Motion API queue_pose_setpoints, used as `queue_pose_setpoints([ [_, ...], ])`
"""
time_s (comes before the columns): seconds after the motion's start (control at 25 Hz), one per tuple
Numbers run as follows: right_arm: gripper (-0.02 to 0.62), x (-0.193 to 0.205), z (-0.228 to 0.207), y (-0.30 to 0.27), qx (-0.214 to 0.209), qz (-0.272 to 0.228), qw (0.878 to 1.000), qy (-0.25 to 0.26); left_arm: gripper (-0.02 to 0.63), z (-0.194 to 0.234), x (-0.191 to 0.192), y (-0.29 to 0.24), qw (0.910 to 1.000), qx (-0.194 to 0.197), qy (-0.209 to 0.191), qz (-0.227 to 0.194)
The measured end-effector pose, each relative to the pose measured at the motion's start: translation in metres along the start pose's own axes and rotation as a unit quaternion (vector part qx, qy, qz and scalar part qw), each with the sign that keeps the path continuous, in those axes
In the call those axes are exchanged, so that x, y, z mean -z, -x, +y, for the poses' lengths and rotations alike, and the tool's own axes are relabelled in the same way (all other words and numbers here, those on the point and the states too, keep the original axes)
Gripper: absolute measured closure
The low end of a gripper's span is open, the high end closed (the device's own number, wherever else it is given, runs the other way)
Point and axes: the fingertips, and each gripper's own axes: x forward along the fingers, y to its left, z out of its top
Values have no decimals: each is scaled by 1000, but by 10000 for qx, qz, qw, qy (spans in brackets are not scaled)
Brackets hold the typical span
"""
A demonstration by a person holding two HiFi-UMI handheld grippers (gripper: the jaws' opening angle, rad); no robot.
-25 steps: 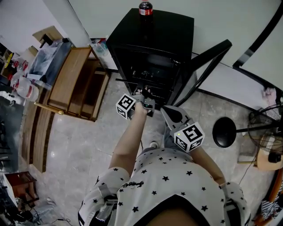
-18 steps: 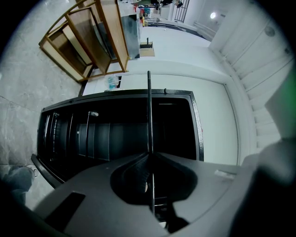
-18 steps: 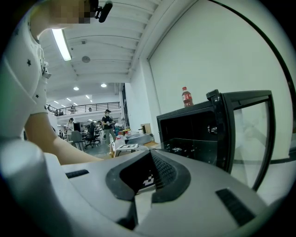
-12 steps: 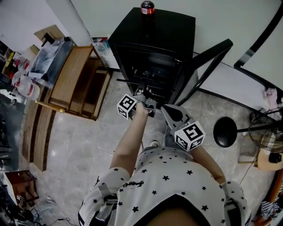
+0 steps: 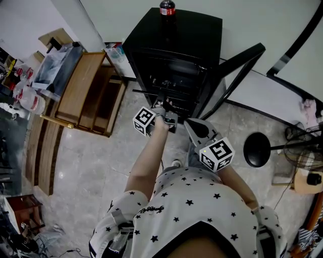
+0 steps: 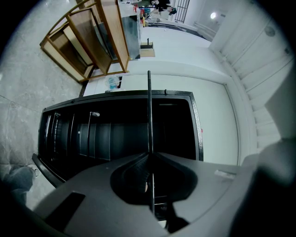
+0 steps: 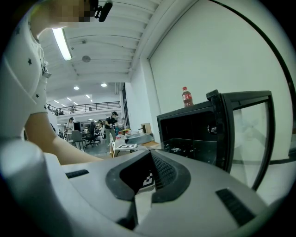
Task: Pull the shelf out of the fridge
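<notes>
A black mini fridge (image 5: 189, 35) stands on the floor with its door (image 5: 237, 68) swung open to the right. The front wire of its shelf (image 5: 146, 92) sticks out a little past the opening. My left gripper (image 5: 161, 103) reaches to the fridge mouth and is shut on that thin shelf wire (image 6: 149, 111), which runs straight between the jaws of the left gripper (image 6: 149, 155). My right gripper (image 5: 187, 124) hangs beside it, nearer the door, away from the shelf. In the right gripper view the right gripper (image 7: 150, 155) is shut with nothing in it.
A cola bottle (image 5: 167, 9) stands on top of the fridge. A wooden rack (image 5: 86, 95) lies on the floor to the left. A round black base (image 5: 257, 150) and a fan (image 5: 303, 143) stand at the right. The person's foot (image 5: 175, 164) is just below the grippers.
</notes>
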Motion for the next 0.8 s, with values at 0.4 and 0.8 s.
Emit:
queue_pose_setpoints([
  [0.4,601,-1,-2,3,32,1,10000,-39,574,-1,1,0,10000,-21,3,1],
  [0.8,603,-2,-5,6,133,4,9999,-24,574,-1,0,0,10000,-20,11,-5],
])
